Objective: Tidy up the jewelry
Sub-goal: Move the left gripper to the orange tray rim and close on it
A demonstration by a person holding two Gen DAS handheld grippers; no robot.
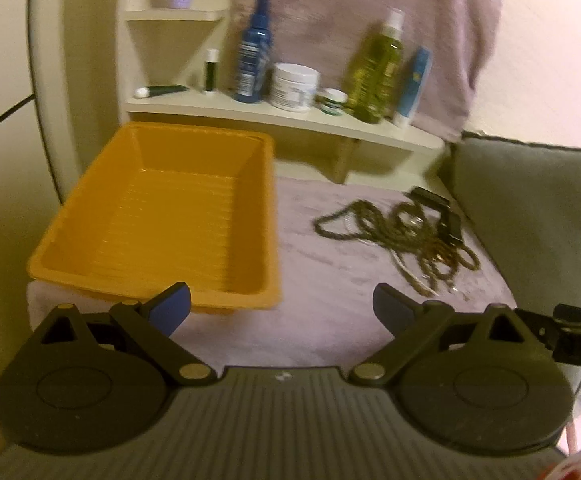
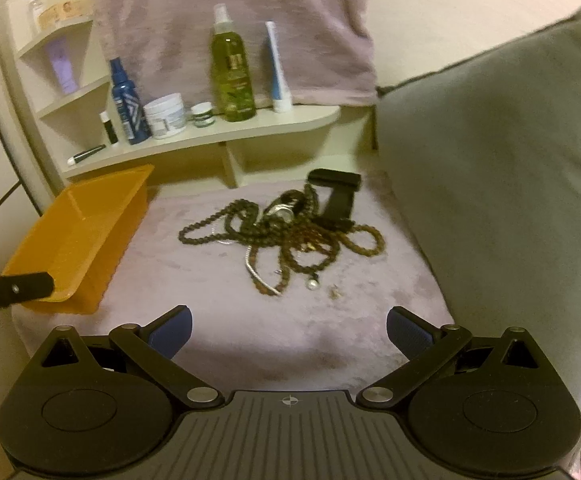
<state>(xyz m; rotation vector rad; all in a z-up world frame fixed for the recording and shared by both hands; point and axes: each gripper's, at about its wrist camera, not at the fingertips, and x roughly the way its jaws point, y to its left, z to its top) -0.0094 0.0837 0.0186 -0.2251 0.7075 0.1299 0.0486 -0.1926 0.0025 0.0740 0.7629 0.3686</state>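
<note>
A tangled pile of bead necklaces and chains (image 2: 290, 236) lies on the mauve cloth, seen to the right in the left wrist view as the jewelry pile (image 1: 402, 236). A black strap-like piece (image 2: 336, 196) lies at its far side, and a pearl pendant (image 2: 312, 284) and a small earring (image 2: 334, 291) at its near side. An empty orange tray (image 1: 162, 216) sits left of the pile; the tray (image 2: 74, 236) shows at the left of the right wrist view. My left gripper (image 1: 282, 312) is open over the cloth, near the tray's front corner. My right gripper (image 2: 288, 332) is open, short of the pile.
A cream corner shelf (image 2: 210, 132) behind holds a blue spray bottle (image 2: 124, 100), a white jar (image 2: 166, 116), a green bottle (image 2: 232, 72) and a tube (image 2: 276, 68). A grey cushion (image 2: 490, 180) borders the cloth on the right. A mauve towel (image 2: 230, 20) hangs at the back.
</note>
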